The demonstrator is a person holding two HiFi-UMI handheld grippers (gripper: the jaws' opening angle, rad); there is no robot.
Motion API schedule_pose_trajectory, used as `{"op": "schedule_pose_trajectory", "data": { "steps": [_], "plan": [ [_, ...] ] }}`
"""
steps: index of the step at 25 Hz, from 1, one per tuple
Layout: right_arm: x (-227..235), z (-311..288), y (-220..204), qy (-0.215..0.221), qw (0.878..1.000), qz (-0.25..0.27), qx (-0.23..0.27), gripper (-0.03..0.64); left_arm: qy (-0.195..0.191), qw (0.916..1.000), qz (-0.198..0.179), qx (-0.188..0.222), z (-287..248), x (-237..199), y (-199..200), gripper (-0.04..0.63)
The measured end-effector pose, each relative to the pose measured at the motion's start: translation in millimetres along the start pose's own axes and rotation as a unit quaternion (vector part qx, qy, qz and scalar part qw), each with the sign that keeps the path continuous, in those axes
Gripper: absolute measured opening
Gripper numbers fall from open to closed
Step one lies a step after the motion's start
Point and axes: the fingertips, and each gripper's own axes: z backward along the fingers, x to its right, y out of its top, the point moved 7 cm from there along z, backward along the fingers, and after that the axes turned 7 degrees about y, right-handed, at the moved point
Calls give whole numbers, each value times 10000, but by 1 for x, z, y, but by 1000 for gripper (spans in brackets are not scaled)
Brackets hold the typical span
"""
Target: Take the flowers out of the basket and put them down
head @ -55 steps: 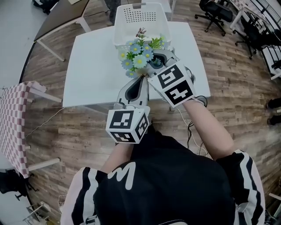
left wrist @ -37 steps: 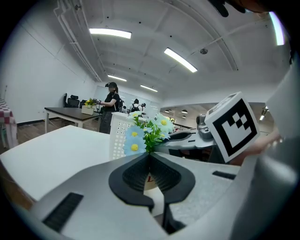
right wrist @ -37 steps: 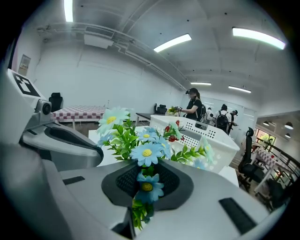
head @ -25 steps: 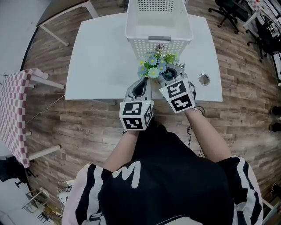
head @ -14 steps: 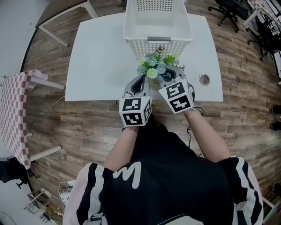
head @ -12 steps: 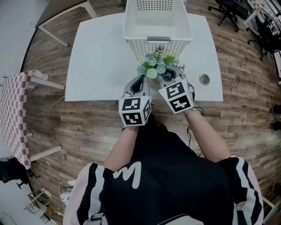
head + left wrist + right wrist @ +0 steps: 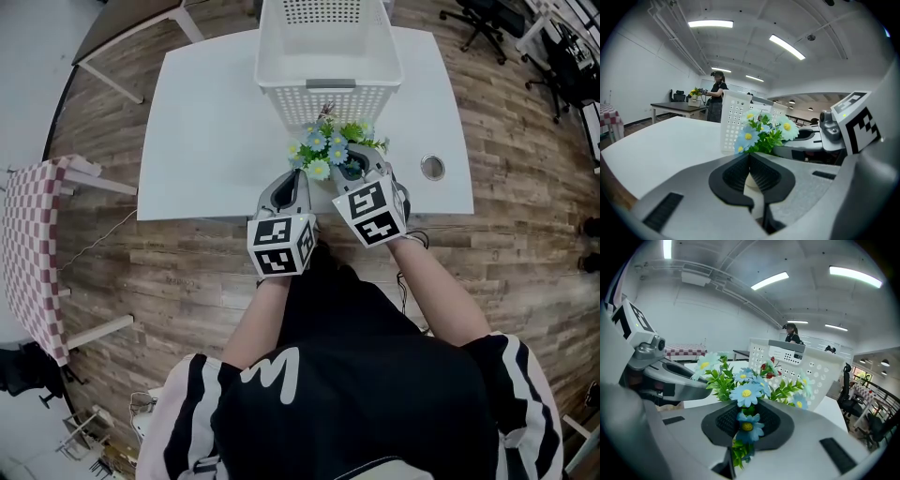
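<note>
Right tongs (image 7: pixel 746 414): narrowed onto the green stems of the flowers (image 7: pixel 746 392), one blue bloom sitting right between the pads and the rest of the bunch fanning out just beyond the tips. Left tongs (image 7: pixel 750 159): pads brought together at the tips and gripping none of the bunch. A pale patch shows behind the pads, and what it is cannot be told. The left tongs lie just beside the right pair, both angled downward.

In the head view the flowers (image 7: pixel 328 145) hang ahead of both tongs, over the white surface (image 7: pixel 216 122) and clear of the basket (image 7: pixel 300 101), which stands directly beyond the blooms with its near wall close to them. The basket appears empty. Whether the bunch touches the surface cannot be told.

Step in hand, as judged: setting the flowers down. To do it well, lower the right tongs (image 7: pixel 352 171) until the stems rest on the bare surface short of the basket wall, and open only then. Lay the bunch on its side, since it looks unlikely to stand alone. Keep the left tongs (image 7: pixel 298 178) off the blooms, then draw the right tongs straight back so the leaves do not snag.
</note>
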Motion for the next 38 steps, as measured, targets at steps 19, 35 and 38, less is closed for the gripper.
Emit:
{"op": "schedule_pose_trajectory", "data": {
  "steps": [19, 35, 38],
  "plan": [
    [1, 66, 21, -159, 9849, -1055, 1361, 159, 88, 9996, 41, 272, 42, -5, 20, 6],
    [-18, 101, 22, -48, 9812, -989, 1655, 17, -398, 9974, 18, 598, 60, 54, 35, 6],
    [-23, 106, 26, -17, 9801, -973, 1732, 17, -527, 9966, -33, 629, 63, 59, 38, 6]
  ]
}}
